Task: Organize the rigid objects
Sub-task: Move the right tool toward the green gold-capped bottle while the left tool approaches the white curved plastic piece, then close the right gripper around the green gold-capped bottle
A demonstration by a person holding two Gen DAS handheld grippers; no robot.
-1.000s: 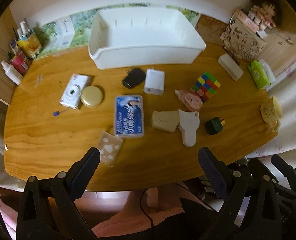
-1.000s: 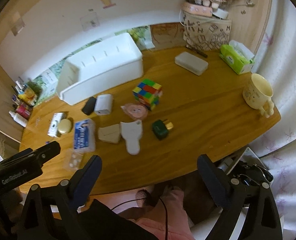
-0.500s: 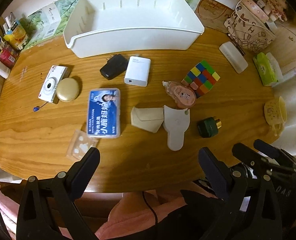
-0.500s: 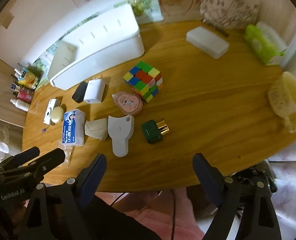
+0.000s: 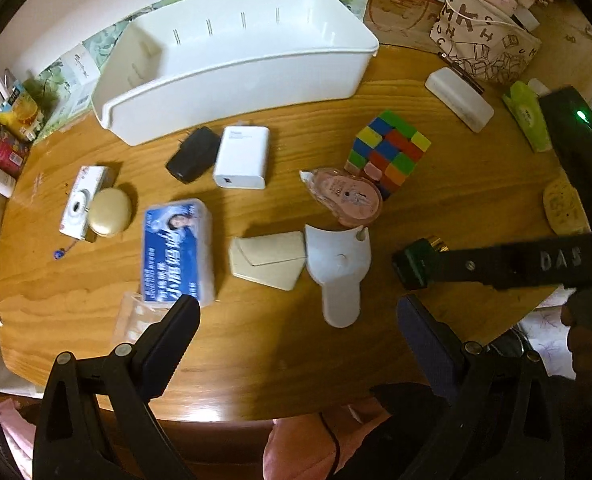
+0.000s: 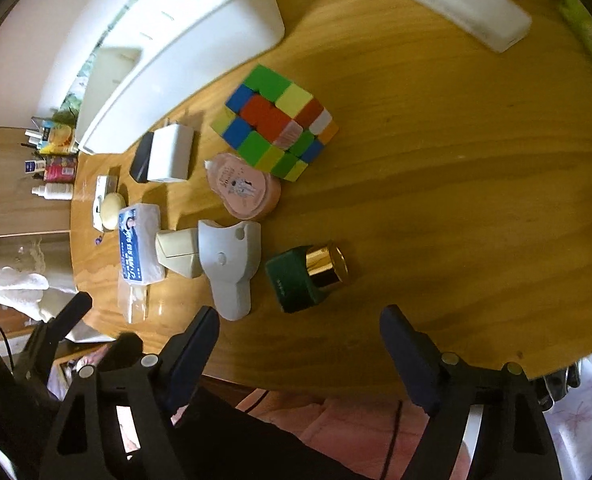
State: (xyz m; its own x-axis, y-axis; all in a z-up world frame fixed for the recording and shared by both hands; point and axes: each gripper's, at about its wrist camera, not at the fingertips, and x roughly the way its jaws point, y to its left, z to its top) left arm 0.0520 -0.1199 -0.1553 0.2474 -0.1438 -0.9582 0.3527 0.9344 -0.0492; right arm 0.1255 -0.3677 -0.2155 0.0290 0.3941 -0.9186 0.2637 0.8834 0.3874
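Eleven or so loose rigid items are laid out on the wooden table, all outside the white bin, which serves as landmark and is seen empty.

Listed from the left, all in front of the bin:
- white camera, with a cream oval case touching it.
- blue-labelled box, with a clear blister pack at its near end.
- black adapter and white charger, side by side, nearest to the bin wall.
- beige wedge case, touching a white fan-shaped piece.
- pink tape dispenser, against the colour cube, off the bin's right corner.
- green bottle with gold cap, farthest to the right and nearest to the table edge.

Left gripper: fingers spread wide, nothing held, poised above the near edge.
Right gripper: fingers spread wide, nothing held, lined up on the green bottle.

Step judged in hand: the bottle is to be taken first. The square green body is best straddled, not the smooth round cap, which may slip. The jaws should be lowered squarely, closed on the flat faces, and the bottle lifted clear of the fan-shaped piece before being carried to the bin.
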